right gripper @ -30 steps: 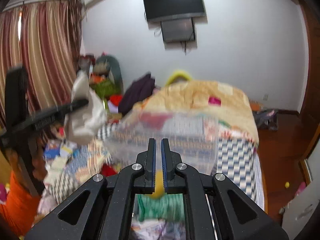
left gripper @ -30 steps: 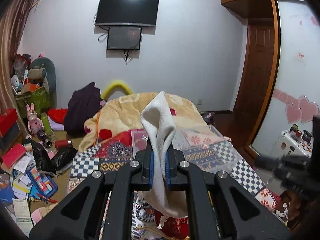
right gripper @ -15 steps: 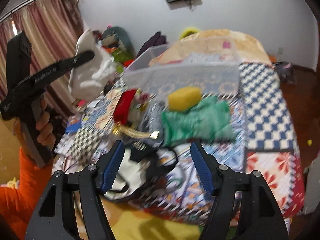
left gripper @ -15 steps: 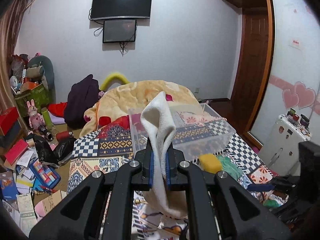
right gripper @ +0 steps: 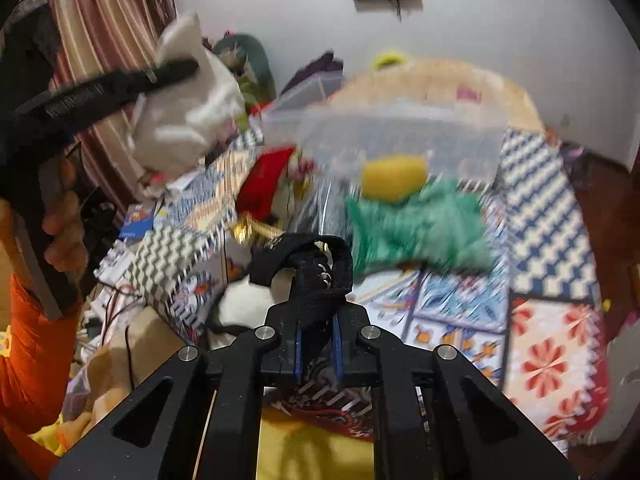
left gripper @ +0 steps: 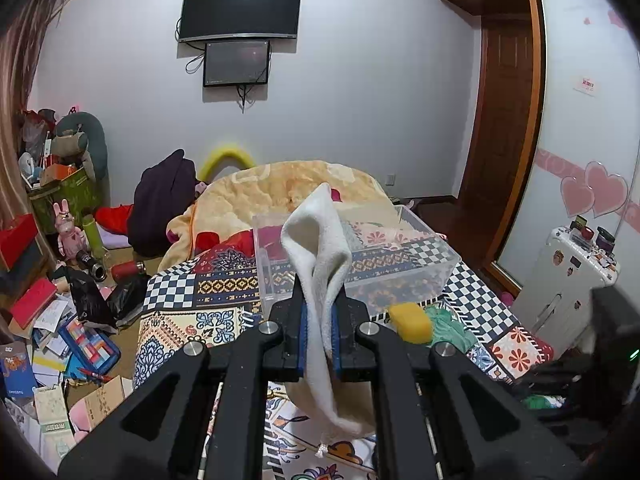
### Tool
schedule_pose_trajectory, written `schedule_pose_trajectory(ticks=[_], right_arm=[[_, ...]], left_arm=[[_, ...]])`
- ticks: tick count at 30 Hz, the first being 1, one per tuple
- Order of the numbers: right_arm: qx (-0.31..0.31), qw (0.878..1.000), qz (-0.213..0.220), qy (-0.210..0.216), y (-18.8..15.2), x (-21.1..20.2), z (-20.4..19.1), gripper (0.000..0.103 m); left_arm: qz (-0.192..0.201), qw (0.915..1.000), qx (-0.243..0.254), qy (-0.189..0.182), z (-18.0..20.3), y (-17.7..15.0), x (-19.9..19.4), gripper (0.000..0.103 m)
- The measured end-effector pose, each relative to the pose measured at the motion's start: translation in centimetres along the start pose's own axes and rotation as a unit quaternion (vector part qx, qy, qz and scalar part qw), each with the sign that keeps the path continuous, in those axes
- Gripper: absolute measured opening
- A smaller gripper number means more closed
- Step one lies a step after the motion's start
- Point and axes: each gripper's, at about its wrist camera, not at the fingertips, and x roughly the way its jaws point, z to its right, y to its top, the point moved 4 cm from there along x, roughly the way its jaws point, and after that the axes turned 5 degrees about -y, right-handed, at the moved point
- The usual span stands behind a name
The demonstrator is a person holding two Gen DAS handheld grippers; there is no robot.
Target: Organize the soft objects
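Your left gripper (left gripper: 319, 334) has its fingers (left gripper: 301, 332) pinching a white cloth (left gripper: 320, 256), which stands up in a fold above the tips and hangs down in a loose flap below them, held in the air over the patchwork bedspread (left gripper: 224, 288). Your right gripper (right gripper: 317, 344) has its fingers (right gripper: 297, 350) clamped on a black strap (right gripper: 308, 276) that loops up and forward from between them; that view is blurred, so what the strap belongs to cannot be told. Just beyond the left gripper, on the bedspread, a yellow sponge (left gripper: 411, 317) lies touching a crumpled green cloth (left gripper: 446, 326); the right wrist view shows the same pair, the sponge (right gripper: 394, 176) at the far edge of the green cloth (right gripper: 420, 228), with a red soft item (right gripper: 266, 186) to their left. Past them sits a clear plastic bin (left gripper: 352, 256) on the bed, with the bedspread's pattern showing through its walls. From the right wrist view, your left hand (right gripper: 60, 224) grips the other tool's handle at the left edge, the white cloth (right gripper: 188, 108) bunched in its tip. Behind the bin lies a heaped beige blanket (left gripper: 280, 188), and on the far wall hangs a television (left gripper: 239, 10) with a smaller screen (left gripper: 236, 63) beneath it.
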Motion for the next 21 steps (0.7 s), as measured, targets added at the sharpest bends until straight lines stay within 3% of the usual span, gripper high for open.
schedule_pose_trajectory(ticks=[9,17,21], right_arm=[[-0.004,0.994,0.104,-0.040,6.7,-3.7,2.2,0.009],[0.024,0.984,0.167,-0.062,12.9,-2.9,4.1,0.009],[0.035,0.980,0.180,-0.071,14.4,-1.7,4.8,0.009]], left_arm=[[0.025,0.9997,0.000,0.002,0.0,2.8,1.1,0.009],[0.042,0.9990,-0.004,0.011,-0.5,4.9,3.4,0.009],[0.044,0.9988,-0.014,0.014,-1.3,5.8,5.5,0.009]])
